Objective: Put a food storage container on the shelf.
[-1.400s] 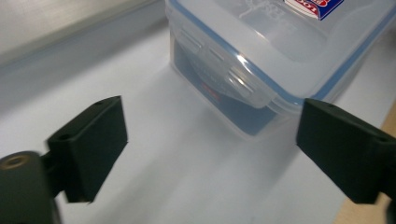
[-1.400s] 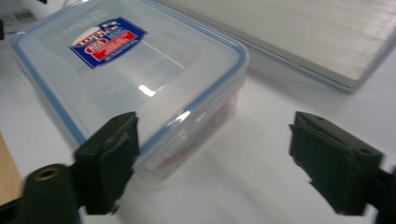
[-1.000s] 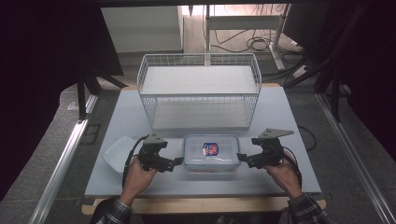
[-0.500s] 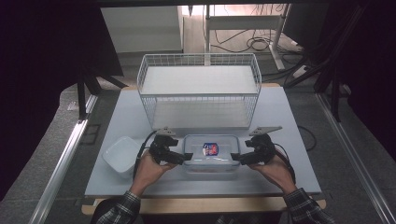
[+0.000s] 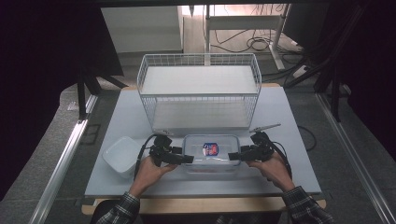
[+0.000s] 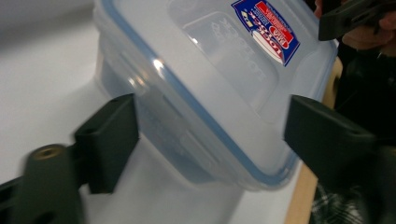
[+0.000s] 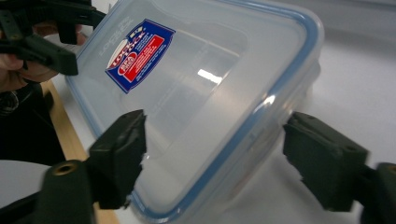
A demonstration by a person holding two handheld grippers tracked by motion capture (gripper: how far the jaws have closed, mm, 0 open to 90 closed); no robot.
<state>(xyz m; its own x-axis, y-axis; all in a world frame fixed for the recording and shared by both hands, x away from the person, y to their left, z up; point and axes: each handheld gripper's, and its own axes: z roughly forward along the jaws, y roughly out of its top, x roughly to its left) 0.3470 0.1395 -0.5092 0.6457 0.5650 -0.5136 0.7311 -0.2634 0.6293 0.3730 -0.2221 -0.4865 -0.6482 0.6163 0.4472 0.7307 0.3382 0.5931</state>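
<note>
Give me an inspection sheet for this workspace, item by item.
Surface: pale table top with a wooden front edge.
Job's things: clear lidded container with blue seal and red-blue label, near the front; white wire basket behind it.
Clutter: white tub at front left.
Grippers: left gripper and right gripper at the container's two ends, each with open jaws straddling a corner.
Cables: one trails from each gripper; more lie on the floor beyond the table.
Surroundings: dark, with metal rails on both sides.

claws (image 5: pixel 187 159) (image 5: pixel 232 156) flanking lidded container (image 5: pixel 210 151), wire basket (image 5: pixel 198 91) behind
</note>
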